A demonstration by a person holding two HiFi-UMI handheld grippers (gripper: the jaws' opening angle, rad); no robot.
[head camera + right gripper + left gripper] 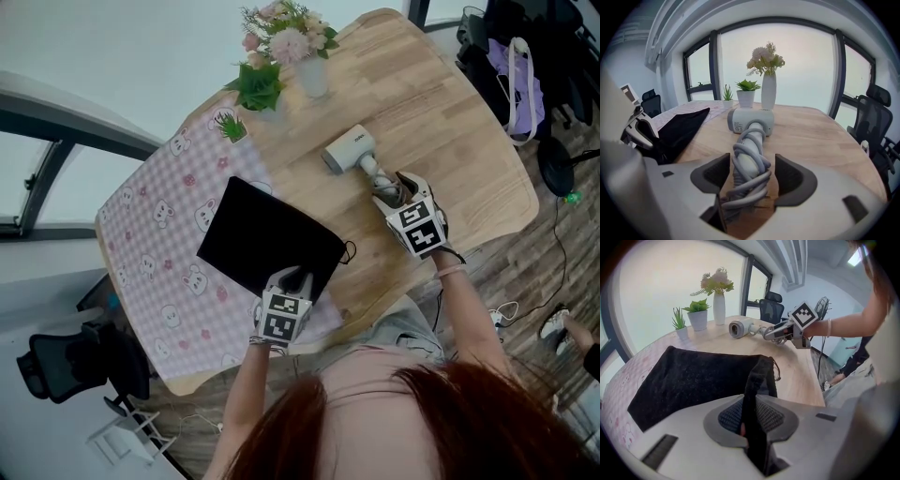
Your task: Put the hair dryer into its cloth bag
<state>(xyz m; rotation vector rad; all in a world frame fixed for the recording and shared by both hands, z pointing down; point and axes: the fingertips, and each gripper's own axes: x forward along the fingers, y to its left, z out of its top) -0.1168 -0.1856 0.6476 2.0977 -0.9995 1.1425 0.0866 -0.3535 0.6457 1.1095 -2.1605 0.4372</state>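
**A:** Nearest is the person's reddish hair (pixel 441 422). Beyond it, what has the left gripper (pixel 292 278) got?

**B:** Its jaws are pinched on the rim of the flat black cloth bag (pixel 262 234), at the bag's five o'clock edge.

**A:** And the pale grey hair dryer (pixel 349 148)?

**B:** It's lying on the light wooden table (pixel 459 122), at one o'clock from the bag. The right gripper (pixel 386 192) straddles its cord-wrapped handle (pixel 749 154) at the dryer's five o'clock end, jaws wide, pads not pressing.

Wound cord (pixel 747 178) hides most of the hair dryer (pixel 751 121) handle, seemingly its end too.
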